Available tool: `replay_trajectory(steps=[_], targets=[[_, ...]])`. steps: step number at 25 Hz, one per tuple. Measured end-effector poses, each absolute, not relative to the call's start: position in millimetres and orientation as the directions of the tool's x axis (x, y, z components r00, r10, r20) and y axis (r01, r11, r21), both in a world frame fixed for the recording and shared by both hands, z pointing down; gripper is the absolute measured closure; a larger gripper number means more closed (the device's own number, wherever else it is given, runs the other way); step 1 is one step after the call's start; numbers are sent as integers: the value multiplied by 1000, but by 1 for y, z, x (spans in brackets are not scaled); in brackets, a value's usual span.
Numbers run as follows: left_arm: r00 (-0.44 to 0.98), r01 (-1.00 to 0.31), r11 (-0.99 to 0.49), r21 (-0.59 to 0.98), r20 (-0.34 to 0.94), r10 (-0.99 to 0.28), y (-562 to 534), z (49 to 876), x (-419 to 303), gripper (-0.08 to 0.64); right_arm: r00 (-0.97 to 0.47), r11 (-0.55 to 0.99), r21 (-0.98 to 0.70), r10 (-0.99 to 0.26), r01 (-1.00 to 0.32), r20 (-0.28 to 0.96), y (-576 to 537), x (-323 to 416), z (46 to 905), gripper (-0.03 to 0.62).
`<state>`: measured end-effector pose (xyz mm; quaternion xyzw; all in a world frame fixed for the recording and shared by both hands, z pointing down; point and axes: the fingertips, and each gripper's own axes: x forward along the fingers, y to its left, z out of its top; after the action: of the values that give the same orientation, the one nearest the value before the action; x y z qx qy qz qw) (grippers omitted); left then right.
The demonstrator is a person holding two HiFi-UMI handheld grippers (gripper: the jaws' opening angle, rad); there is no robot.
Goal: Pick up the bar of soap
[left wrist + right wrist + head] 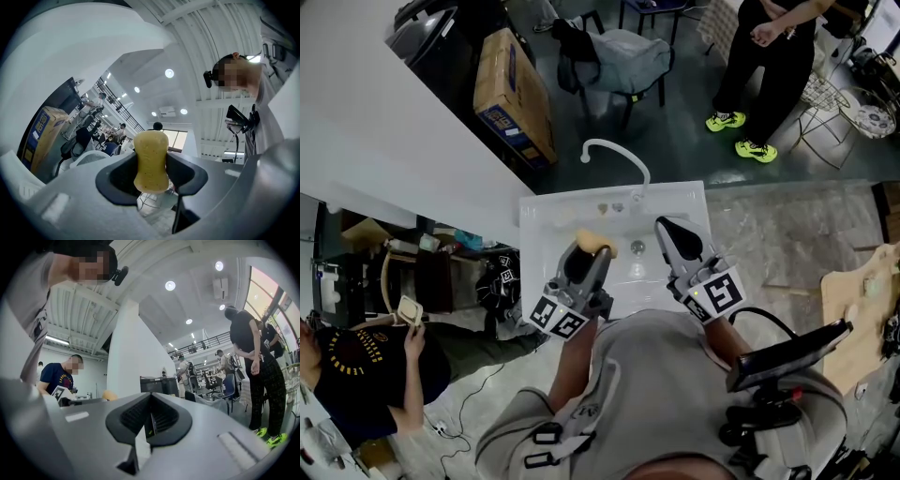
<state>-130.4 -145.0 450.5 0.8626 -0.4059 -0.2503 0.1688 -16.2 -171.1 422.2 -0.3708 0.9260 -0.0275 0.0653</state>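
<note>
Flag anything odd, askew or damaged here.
Nothing stands out. The bar of soap sits straight, clamped at its narrow waist by the left gripper over the white sink; nothing looks spilled or broken.

White wall (384,122), dark floor (684,141), cardboard box (514,94), chair (623,52).

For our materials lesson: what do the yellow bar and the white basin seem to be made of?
Bar of soap: likely pressed soap, matte waxy yellow, fine dark specks, softly moulded waist. Basin: probably glazed ceramic or plastic; smooth, uniformly white, faint sheen.
</note>
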Motion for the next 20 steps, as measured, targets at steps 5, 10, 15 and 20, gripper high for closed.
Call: replay_trajectory(steps=[5, 10, 15, 20], targets=[[615, -658, -621, 425, -173, -770, -151, 480, -121, 383, -705, 712, -97, -702, -696, -101, -174, -12, 422, 591], [653, -678, -616, 401, -57, -756, -156, 519, -115, 383, -691, 697, -103, -717, -710, -93, -176, -3, 426, 591], [681, -707, -617, 345, 98, -726, -161, 571, -109, 383, -683, 689, -107, -725, -717, -88, -177, 1, 428, 591], [688, -720, -606, 337, 237, -686, -163, 623, -105, 383, -680, 685, -110, -728, -720, -86, -178, 2, 429, 591]])
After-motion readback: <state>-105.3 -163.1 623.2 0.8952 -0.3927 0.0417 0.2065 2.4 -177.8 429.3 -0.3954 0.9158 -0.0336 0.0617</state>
